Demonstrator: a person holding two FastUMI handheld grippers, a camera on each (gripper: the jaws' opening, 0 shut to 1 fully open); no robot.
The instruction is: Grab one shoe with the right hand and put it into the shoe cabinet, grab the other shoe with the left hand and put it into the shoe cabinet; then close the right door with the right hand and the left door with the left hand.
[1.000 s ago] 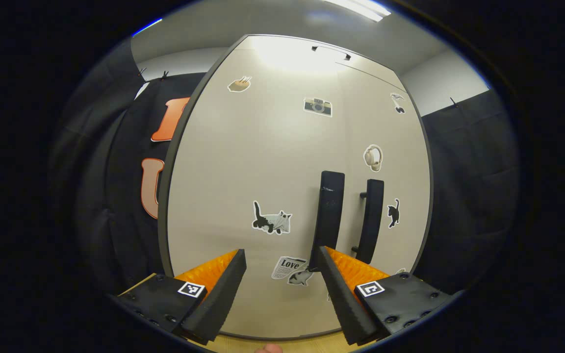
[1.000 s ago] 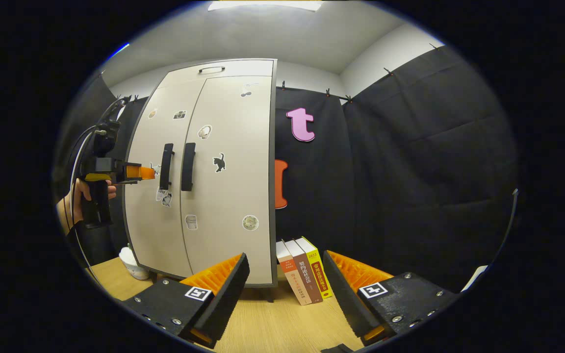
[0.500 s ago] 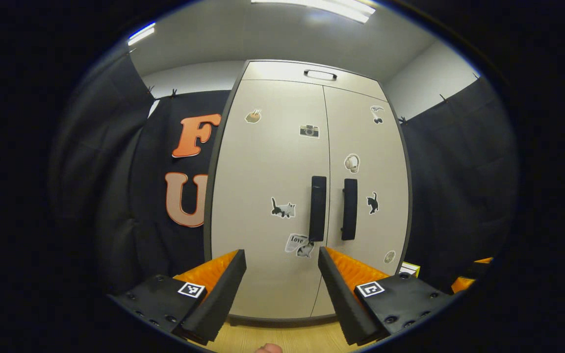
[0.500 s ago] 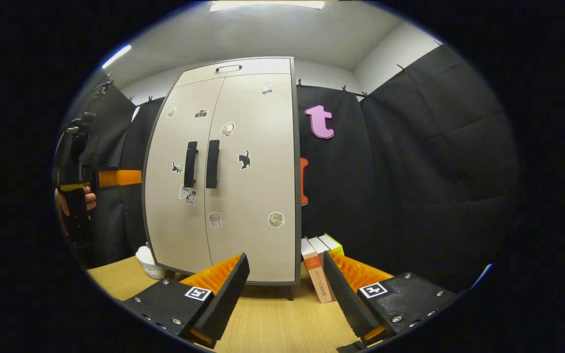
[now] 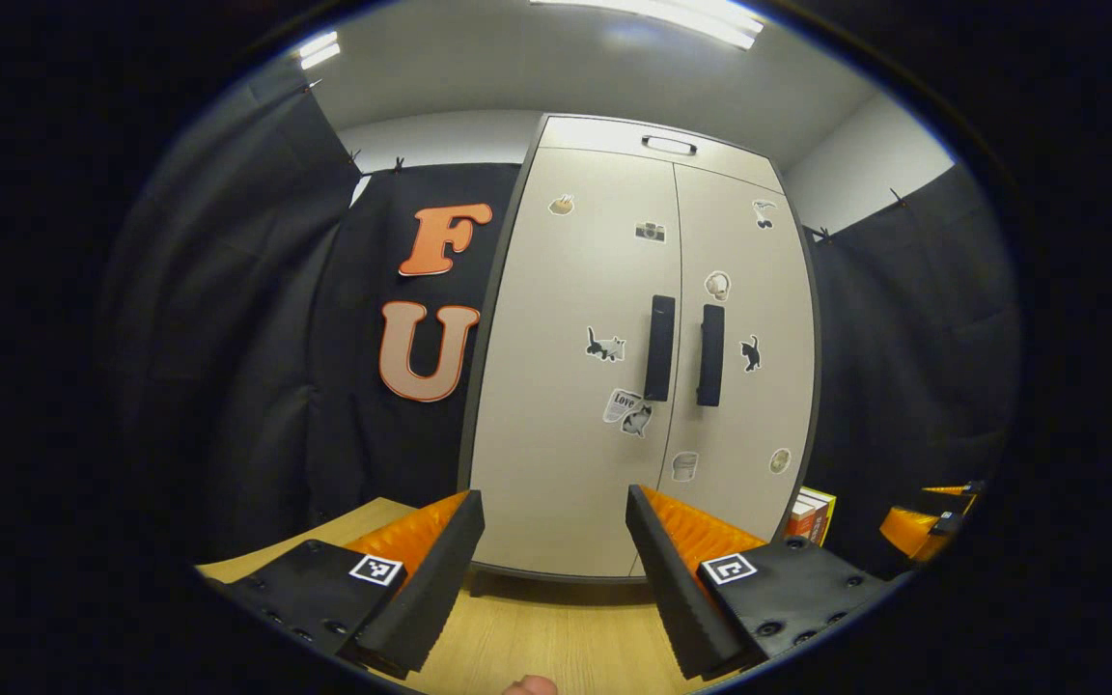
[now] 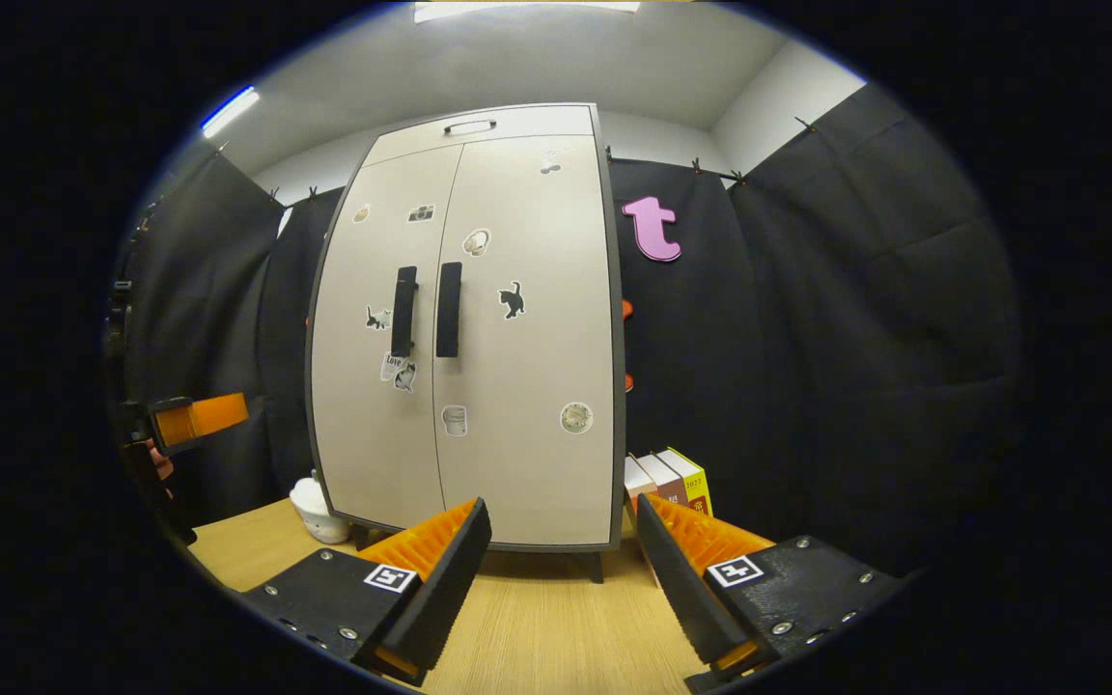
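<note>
The shoe cabinet (image 5: 614, 386) (image 6: 517, 367) stands upright on the wooden table, both beige doors shut, stickers on them. Its two black handles (image 5: 660, 347) (image 6: 448, 309) sit side by side at the middle seam. My left gripper (image 5: 554, 569) is open and holds nothing, a short way back from the cabinet's front. In the right gripper view my right gripper (image 6: 564, 569) is open too, also back from the cabinet. The left gripper (image 6: 194, 420) shows at the far left of the right gripper view, held by a hand. The right gripper's orange fingers (image 5: 913, 531) show at the right edge of the left gripper view.
Several books (image 6: 667, 478) (image 5: 812, 514) stand upright to the right of the cabinet. A small white object (image 6: 317, 510) sits by the cabinet's left foot. The wooden table (image 6: 537, 627) runs in front of the cabinet. Black cloth walls close in behind and to both sides.
My left gripper has pulled back from the left door and dropped lower, so the whole cabinet now shows. The right gripper has turned slightly toward the cabinet. Both doors stay shut.
</note>
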